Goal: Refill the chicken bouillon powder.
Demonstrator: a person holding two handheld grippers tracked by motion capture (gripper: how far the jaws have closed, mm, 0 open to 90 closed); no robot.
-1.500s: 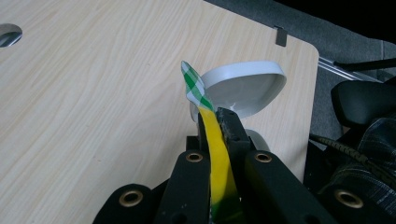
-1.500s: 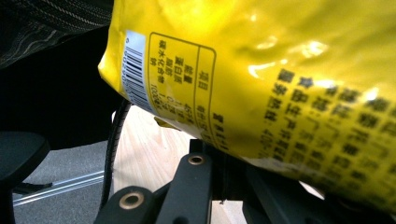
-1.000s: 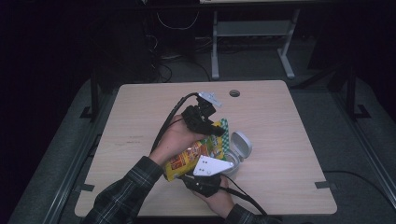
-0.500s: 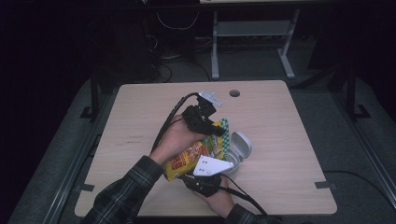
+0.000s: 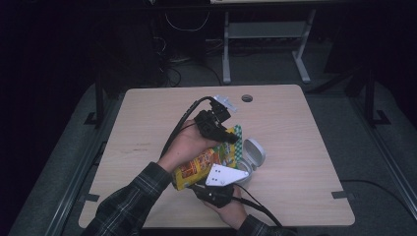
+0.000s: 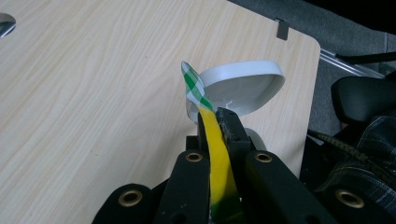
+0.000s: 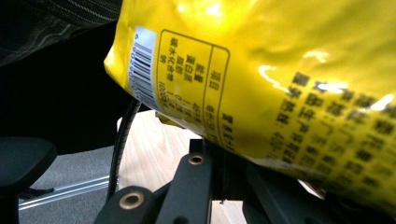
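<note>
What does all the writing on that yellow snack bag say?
Yellow bag, back, right gripper view: black Chinese print and a table, too blurred to read.
Barcode: digits too small to read.
Bag front, high view: lettering too small to read.

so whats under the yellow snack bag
A white container with its hinged lid open sits on the table partly beneath the yellow snack bag. The bag and the right tongs cover its inside.

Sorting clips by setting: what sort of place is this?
Probably a lab or workshop set up for recording: a bare wooden table with a cable hole, loose cables on grey carpet, and a metal stand behind.
</note>
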